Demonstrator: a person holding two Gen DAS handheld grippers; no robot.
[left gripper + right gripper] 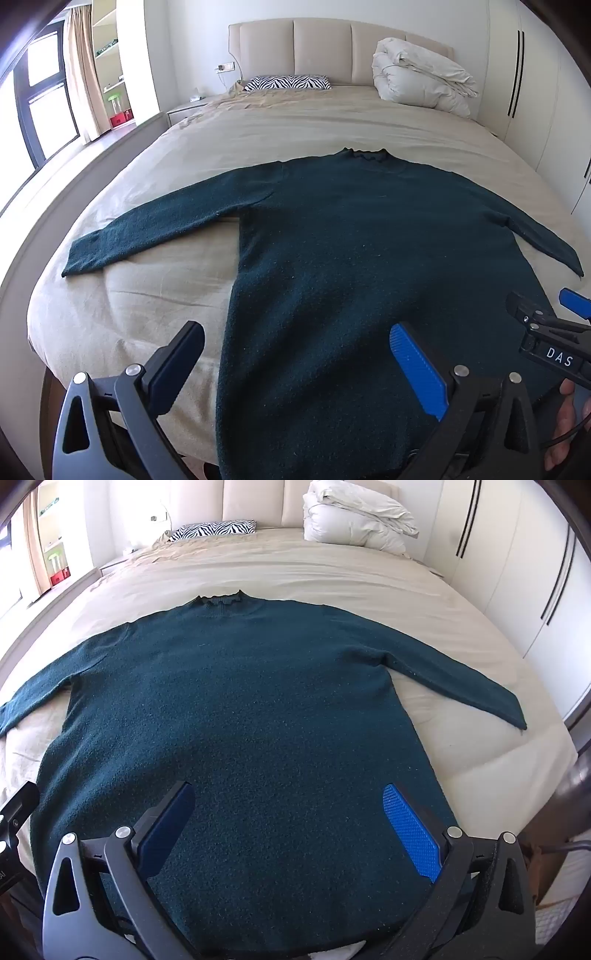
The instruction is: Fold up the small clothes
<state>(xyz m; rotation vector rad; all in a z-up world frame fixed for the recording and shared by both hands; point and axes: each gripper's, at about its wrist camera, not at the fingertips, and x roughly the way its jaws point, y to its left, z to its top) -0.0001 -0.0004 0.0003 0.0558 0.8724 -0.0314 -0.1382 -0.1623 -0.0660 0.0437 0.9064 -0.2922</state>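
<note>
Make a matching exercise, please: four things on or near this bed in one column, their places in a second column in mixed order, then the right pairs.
Things:
1. sweater
2. zebra-print pillow
3. folded duvet
4. wardrobe doors

Places:
A. far right corner of the bed
B. along the wall to the right of the bed
C. spread flat on the near half of the bed
D. by the headboard, left of centre

Pairs: 1-C, 2-D, 3-A, 4-B
</note>
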